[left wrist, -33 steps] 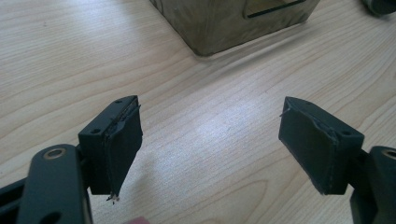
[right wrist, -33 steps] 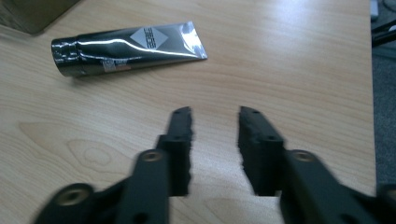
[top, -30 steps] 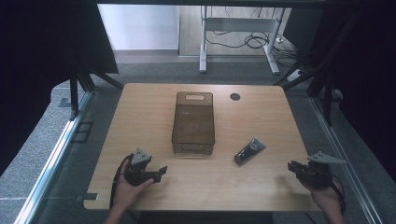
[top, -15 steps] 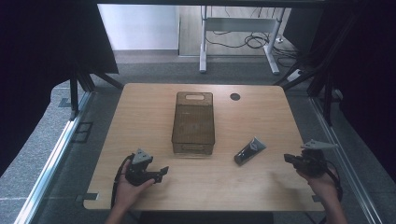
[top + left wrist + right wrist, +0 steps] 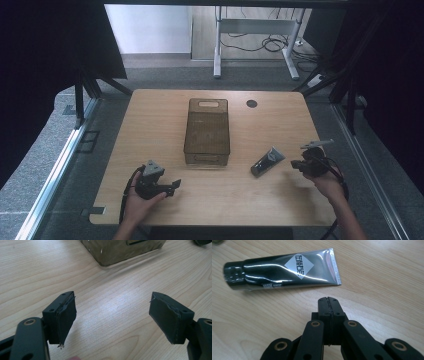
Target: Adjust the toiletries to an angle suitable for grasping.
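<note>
A dark shiny tube [image 5: 267, 161] with a white diamond label [image 5: 299, 263] lies flat on the wooden table [image 5: 150, 125], right of centre. My right gripper [image 5: 296, 164] sits just right of it. In the right gripper view its jaws [image 5: 328, 299] are shut together with nothing between them, a short way from the tube's [image 5: 282, 267] flat crimped end. My left gripper [image 5: 175, 185] rests near the front left of the table. In the left gripper view it [image 5: 112, 298] stands wide open over bare wood.
A translucent brown bin [image 5: 207, 132] stands in the middle of the table, its near end [image 5: 120, 250] ahead of the left gripper. A round cable hole [image 5: 251, 103] lies at the back right. Beyond the table stands a white desk frame [image 5: 217, 45] with cables.
The right hand has moved left and away from the front edge, up to the tube. The left hand has stayed where it was.
</note>
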The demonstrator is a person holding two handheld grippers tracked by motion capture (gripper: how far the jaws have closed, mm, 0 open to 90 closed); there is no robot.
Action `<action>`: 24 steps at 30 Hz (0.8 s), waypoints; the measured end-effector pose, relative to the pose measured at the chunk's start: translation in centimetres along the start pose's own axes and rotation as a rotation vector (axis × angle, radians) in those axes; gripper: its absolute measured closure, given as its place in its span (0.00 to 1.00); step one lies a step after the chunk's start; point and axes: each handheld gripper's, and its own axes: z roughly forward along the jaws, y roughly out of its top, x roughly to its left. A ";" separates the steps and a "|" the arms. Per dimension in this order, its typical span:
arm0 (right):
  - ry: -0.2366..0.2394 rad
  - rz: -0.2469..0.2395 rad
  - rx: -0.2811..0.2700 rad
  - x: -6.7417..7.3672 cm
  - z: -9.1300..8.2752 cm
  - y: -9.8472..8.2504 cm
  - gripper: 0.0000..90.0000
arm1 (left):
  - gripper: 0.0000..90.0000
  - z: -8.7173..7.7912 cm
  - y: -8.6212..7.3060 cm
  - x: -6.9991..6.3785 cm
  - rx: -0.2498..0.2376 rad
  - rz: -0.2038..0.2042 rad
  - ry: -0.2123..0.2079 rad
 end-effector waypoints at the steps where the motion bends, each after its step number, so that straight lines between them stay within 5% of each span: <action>1: 0.000 0.000 0.006 0.1 0.3 0.1 1.00 | 0.25 0.0 0.0 0.0 0.000 -0.003 0.000; 24: -0.013 0.025 0.055 0.2 4.2 1.6 1.00 | 0.25 -0.4 -0.1 0.6 -0.011 -0.012 0.005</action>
